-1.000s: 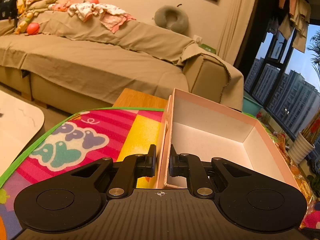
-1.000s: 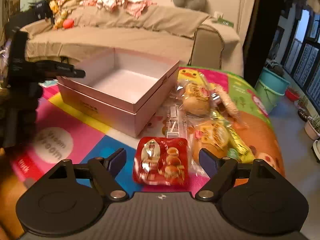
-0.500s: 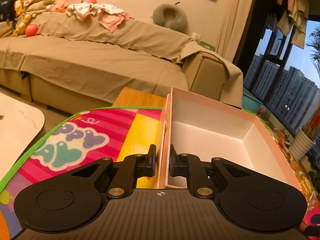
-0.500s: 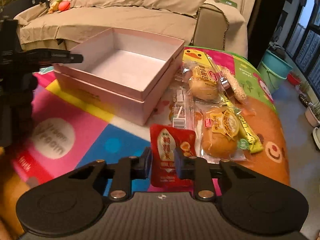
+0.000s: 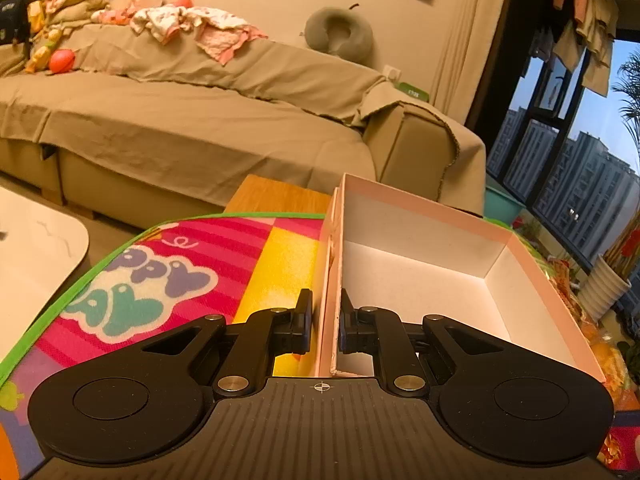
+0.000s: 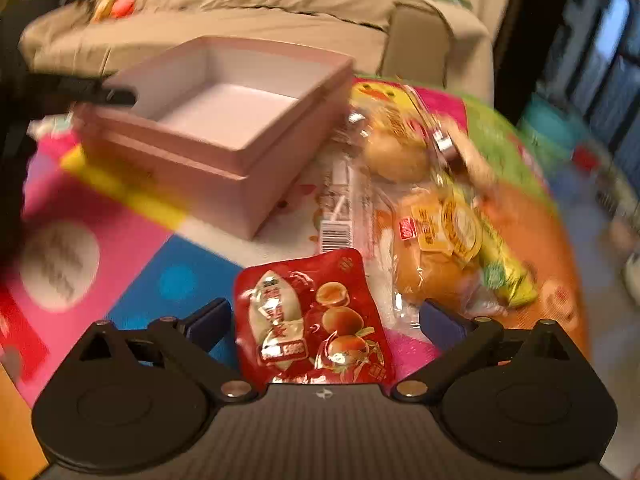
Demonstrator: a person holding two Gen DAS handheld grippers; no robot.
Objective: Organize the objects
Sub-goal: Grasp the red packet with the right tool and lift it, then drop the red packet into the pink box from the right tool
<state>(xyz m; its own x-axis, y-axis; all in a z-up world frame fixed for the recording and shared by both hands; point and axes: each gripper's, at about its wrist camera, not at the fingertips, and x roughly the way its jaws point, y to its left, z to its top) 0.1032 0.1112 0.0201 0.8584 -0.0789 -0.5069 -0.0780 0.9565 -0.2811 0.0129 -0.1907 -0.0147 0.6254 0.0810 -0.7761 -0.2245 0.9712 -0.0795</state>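
Note:
My left gripper (image 5: pixel 324 312) is shut on the near side wall of the open pink box (image 5: pixel 420 204), one finger outside and one inside; the box holds nothing. In the blurred right wrist view, that gripper's finger (image 6: pixel 116 96) shows at the left rim of the pink box (image 6: pixel 200 184). My right gripper (image 6: pixel 326 314) is opening wide. A red snack packet (image 6: pixel 312 320) lies flat on the mat between its fingers, with neither pad touching it. Right of it lie two bagged buns (image 6: pixel 436 248), (image 6: pixel 396 148), a clear packet with a barcode (image 6: pixel 340 208) and a yellow-green stick pack (image 6: pixel 500 256).
Everything sits on a colourful play mat (image 5: pixel 180 264). A covered sofa (image 5: pixel 180 120) with clothes and toys runs behind the box. A white table top (image 5: pixel 36 248) is at the left, and tall windows are at the right.
Half a second ago the right gripper was pinched on the red packet; now its jaws stand wide and the packet lies flat between them. The right view has dropped closer. The left gripper has not moved.

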